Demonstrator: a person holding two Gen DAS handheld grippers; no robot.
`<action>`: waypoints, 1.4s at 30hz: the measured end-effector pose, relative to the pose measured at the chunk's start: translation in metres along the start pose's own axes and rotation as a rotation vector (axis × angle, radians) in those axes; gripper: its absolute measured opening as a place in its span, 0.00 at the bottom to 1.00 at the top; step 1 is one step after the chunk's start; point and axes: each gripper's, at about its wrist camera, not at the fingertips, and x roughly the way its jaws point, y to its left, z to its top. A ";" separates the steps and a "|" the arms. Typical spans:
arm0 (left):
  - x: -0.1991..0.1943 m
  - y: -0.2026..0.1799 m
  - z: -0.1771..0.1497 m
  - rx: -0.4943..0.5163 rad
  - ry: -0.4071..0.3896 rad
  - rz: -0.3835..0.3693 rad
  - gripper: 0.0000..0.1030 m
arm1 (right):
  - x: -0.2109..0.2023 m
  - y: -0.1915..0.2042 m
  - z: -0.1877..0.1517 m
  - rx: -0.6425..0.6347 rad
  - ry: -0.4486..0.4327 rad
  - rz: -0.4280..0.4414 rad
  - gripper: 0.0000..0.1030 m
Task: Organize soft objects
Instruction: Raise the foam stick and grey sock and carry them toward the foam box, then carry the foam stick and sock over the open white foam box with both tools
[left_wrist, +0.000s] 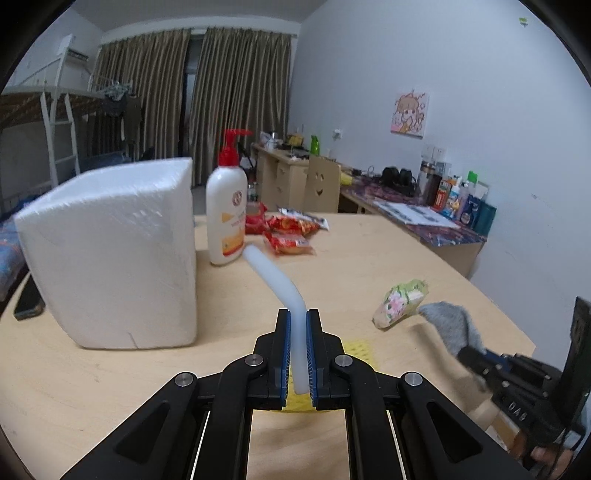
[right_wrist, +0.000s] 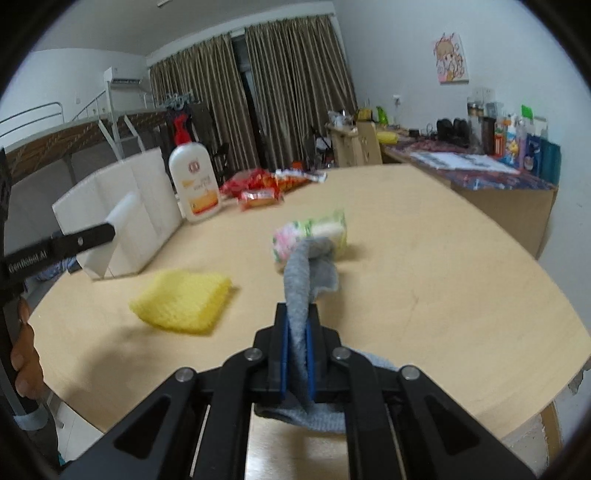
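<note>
My left gripper (left_wrist: 297, 314) is shut on a white foam strip (left_wrist: 275, 277) that bends up and left toward the white foam box (left_wrist: 114, 254). It holds the strip above the table. My right gripper (right_wrist: 297, 308) is shut on a grey cloth (right_wrist: 301, 280) that droops over its tip; it also shows in the left wrist view (left_wrist: 452, 323). A yellow sponge (right_wrist: 183, 301) lies on the table left of the right gripper, and partly under my left gripper (left_wrist: 356, 349). A floral tissue pack (right_wrist: 314, 236) lies just beyond the grey cloth and also shows in the left wrist view (left_wrist: 399, 301).
A lotion pump bottle (left_wrist: 227, 214) stands right of the foam box. Red snack packets (left_wrist: 288, 230) lie behind it. A dark phone (left_wrist: 27, 301) lies left of the box at the round wooden table's (left_wrist: 92, 380) edge. A cluttered desk (left_wrist: 436, 225) runs along the right wall.
</note>
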 end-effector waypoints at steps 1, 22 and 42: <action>-0.006 0.001 0.001 0.009 -0.011 0.005 0.08 | -0.003 0.002 0.003 -0.001 -0.012 -0.002 0.10; -0.156 0.033 0.009 0.150 -0.262 0.020 0.08 | -0.095 0.093 0.040 -0.091 -0.298 0.060 0.10; -0.238 0.062 -0.020 0.147 -0.349 0.155 0.08 | -0.120 0.179 0.032 -0.243 -0.366 0.239 0.10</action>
